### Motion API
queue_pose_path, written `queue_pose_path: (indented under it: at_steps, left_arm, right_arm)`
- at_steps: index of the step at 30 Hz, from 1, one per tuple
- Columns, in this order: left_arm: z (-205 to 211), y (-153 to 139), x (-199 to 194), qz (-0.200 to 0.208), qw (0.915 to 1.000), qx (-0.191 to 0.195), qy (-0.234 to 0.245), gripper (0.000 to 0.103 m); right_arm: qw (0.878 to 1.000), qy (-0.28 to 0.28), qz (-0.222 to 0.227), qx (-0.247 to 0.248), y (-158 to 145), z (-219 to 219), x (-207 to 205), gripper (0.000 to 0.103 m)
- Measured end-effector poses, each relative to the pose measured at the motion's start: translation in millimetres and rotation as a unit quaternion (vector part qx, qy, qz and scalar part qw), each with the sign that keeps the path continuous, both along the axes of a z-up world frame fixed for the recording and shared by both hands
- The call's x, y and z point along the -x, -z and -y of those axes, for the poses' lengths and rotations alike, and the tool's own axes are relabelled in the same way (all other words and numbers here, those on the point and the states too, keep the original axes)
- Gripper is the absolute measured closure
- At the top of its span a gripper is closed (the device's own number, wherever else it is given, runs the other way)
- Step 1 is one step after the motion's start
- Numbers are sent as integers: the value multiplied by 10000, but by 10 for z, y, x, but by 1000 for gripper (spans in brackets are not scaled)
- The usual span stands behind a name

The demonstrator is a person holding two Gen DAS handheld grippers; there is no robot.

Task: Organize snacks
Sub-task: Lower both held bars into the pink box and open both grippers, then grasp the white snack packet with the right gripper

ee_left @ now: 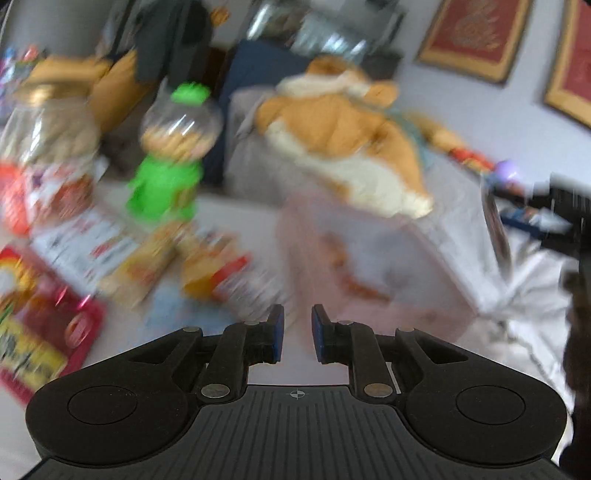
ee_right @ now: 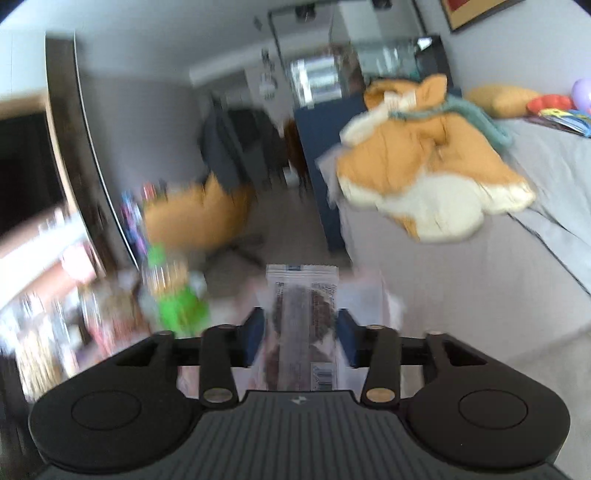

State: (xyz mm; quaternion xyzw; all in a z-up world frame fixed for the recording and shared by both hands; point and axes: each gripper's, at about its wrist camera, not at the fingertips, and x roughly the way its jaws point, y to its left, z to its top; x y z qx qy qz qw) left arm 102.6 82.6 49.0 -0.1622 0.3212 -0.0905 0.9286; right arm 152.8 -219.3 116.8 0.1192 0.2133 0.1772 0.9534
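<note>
My right gripper (ee_right: pixel 301 338) is shut on a clear snack packet (ee_right: pixel 303 317) with dark biscuits inside, standing upright between the blue pads. In the left wrist view that same gripper (ee_left: pixel 524 199) shows at the right edge with the packet (ee_left: pixel 496 229) hanging edge-on. My left gripper (ee_left: pixel 297 332) is shut to a narrow gap with nothing between its fingers. Ahead of it lies a blurred pale pink translucent container (ee_left: pixel 354 258). Several snack boxes and packs (ee_left: pixel 122 258) lie to the left, with a green-capped jar (ee_left: pixel 170 147) and a big clear jar (ee_left: pixel 48 129) behind them.
An orange and white plush toy (ee_left: pixel 351 147) lies on a grey bed (ee_left: pixel 454 206). A red and yellow pack (ee_left: pixel 37 332) sits at the near left. White crumpled cloth (ee_left: pixel 524 295) is at the right. Framed pictures (ee_left: pixel 476 33) hang on the wall. A dark chair (ee_right: pixel 236 147) stands beyond.
</note>
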Motion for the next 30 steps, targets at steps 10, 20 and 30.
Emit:
queue_pose_path:
  at_steps: [10,20,30]
  left_arm:
    - [-377,176,148,-204,9990,-317,-237,84]
    - [-762,225,585,114,9976,-229,-638,84]
    - [-1002,184,733,516,9945,167,-901,84]
  right_arm:
    - [9975,107,-590,370,304,-412,-396,43]
    - [9746,-1366,-667,1647,426,-1935,-460,32]
    - [9579,-1223,-1261,2271,901,-2883,-1071,32]
